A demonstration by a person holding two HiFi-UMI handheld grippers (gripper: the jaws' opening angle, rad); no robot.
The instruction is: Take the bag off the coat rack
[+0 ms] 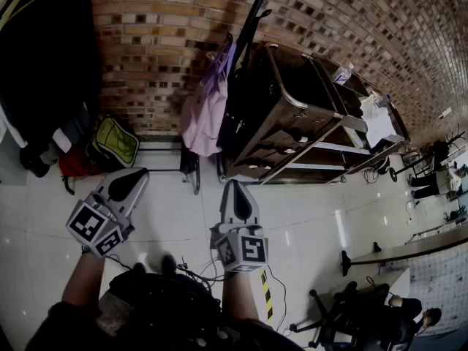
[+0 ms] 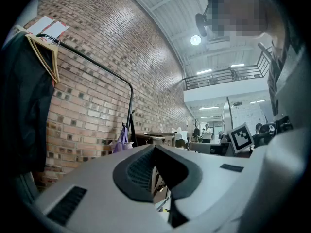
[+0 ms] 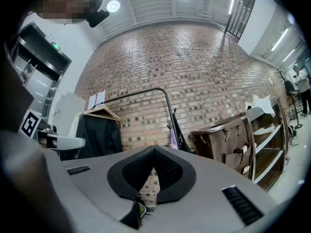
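The brick wall (image 1: 146,35) filled the top of the head view. The brown cart (image 1: 292,115) stood against it at my two o'clock, and a black coat (image 1: 44,64) hung on a rail at my ten. The coat rack (image 1: 256,9) rose just left of the cart. The bag (image 1: 205,112) I was after, pale pink, hung from one of its hooks at twelve o'clock, well apart from both my tools. A green backpack (image 1: 115,143) lay on the floor at the bag's eight o'clock.

My left gripper (image 1: 131,178) and right gripper (image 1: 235,189) pointed level at the wall. Both pairs of jaws were pressed together with nothing between them.

I saw these risks:

- If I reached in with the jaws closed, I would only push the bag, and it would swing on its hook.
- If I pulled it straight toward me rather than lifting it clear first, the strap could catch and tip the slim rack, likely toward the cart.
- The fabric looked soft, so a pinch on loose cloth might slip.
- I could not make out the strap's loop on the hook.
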